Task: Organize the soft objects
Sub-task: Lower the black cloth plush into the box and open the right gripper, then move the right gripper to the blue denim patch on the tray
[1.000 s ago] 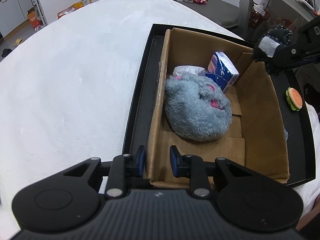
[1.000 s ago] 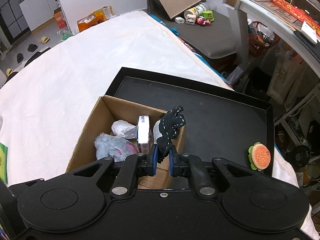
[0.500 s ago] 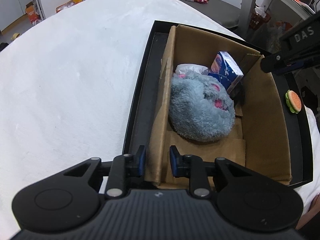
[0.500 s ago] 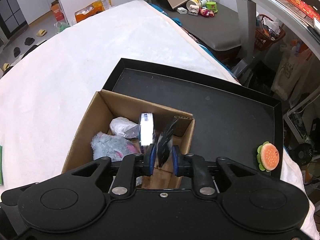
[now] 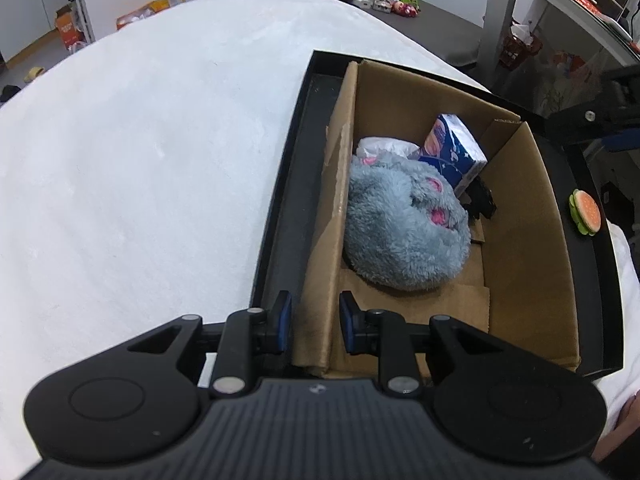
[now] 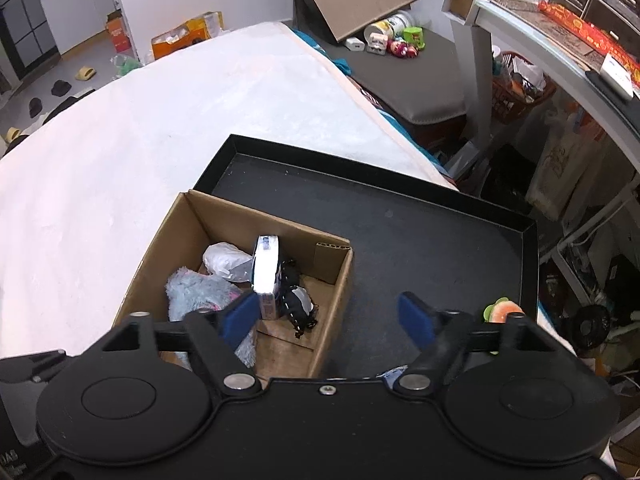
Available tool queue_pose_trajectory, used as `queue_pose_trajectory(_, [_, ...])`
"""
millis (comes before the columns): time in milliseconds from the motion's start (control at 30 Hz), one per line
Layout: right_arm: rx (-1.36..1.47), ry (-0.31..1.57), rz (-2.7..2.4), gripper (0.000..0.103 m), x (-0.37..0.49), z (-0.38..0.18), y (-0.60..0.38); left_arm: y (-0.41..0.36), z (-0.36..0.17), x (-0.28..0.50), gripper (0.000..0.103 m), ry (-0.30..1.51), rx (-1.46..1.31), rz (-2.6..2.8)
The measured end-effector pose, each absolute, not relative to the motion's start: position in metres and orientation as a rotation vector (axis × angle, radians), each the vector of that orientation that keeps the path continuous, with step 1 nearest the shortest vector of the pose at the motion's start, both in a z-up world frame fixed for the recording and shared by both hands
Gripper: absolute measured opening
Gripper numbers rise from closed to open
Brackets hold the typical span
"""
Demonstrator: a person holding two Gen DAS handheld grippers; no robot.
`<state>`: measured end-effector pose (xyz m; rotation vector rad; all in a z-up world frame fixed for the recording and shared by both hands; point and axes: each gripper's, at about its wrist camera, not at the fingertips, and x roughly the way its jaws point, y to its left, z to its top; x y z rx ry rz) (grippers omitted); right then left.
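Note:
A cardboard box (image 5: 520, 208) stands in a black tray (image 5: 280, 200) on the white table. Inside lie a grey plush toy (image 5: 400, 232), a blue tissue pack (image 5: 456, 148), a white bag (image 5: 380, 146) and a small black-and-white soft toy (image 5: 482, 200). My left gripper (image 5: 315, 320) is shut on the box's near left wall, one pad on each side. My right gripper (image 6: 328, 316) hovers over the box's right wall (image 6: 332, 308), its jaws opening wide with nothing between them. The black-and-white toy (image 6: 296, 300) lies below, beside the tissue pack (image 6: 264, 268). A burger toy (image 6: 502, 308) rests on the tray.
White cloth (image 5: 140, 160) covers the table left of the tray. The tray's floor (image 6: 400, 232) stretches right of the box. Past the table's far edge are a dark bench with small toys (image 6: 392, 44), a metal shelf (image 6: 520, 4) and floor clutter.
The right gripper's jaws have spread apart and the black-and-white toy has dropped from them into the box beside the tissue pack. The left gripper still clasps the box wall.

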<state>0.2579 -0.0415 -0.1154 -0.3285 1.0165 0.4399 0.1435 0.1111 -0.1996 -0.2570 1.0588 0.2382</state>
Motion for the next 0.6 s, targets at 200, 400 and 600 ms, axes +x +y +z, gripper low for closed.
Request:
queue_pose_trajectory(200, [-0.334,0.977,0.451,0.091,0.259,-0.108,-0.058,0.105,-0.193,0.142,0.026,1.041,-0.224,0.251])
queue_pose_trajectory(400, [-0.316,0.953,0.467,0.094,0.26,-0.11,-0.084,0.099,-0.193,0.145,0.035,1.067,-0.18,0.27])
queue_pose_trajectory(600, [-0.275,0.942,0.473,0.099,0.261,-0.114,-0.112,0.092,-0.189,0.147,0.057,1.065,-0.145,0.277])
